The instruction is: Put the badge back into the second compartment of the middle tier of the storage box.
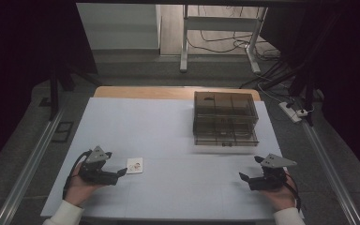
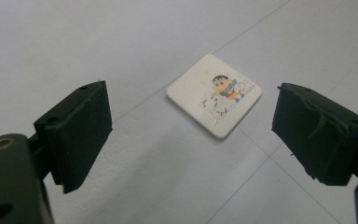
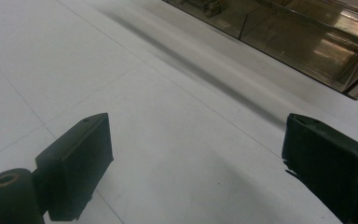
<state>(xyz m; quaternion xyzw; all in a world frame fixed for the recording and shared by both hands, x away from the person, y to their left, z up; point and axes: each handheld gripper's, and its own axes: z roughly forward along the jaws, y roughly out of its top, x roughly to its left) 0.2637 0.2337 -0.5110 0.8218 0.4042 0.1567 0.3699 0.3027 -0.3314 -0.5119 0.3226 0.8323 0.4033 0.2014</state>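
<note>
Approach step: the left gripper (image 1: 122, 171), jaws spread wide, points at a small picture tile (image 2: 214, 94) lying flat on the white table (image 1: 168, 136), near-left, just beyond its tips. The next move likely calls for a low advance to straddle the thin edges. The right gripper (image 1: 243, 177), jaws also apart, idles near-right; the smoky drawer box (image 1: 224, 118) stands far right, leaving open room between.

You hold the black two-jaw left gripper (image 1: 122, 171) low at the near left with its jaws spread wide, and the black two-jaw right gripper (image 1: 242, 176) low at the near right, jaws also wide apart.
</note>
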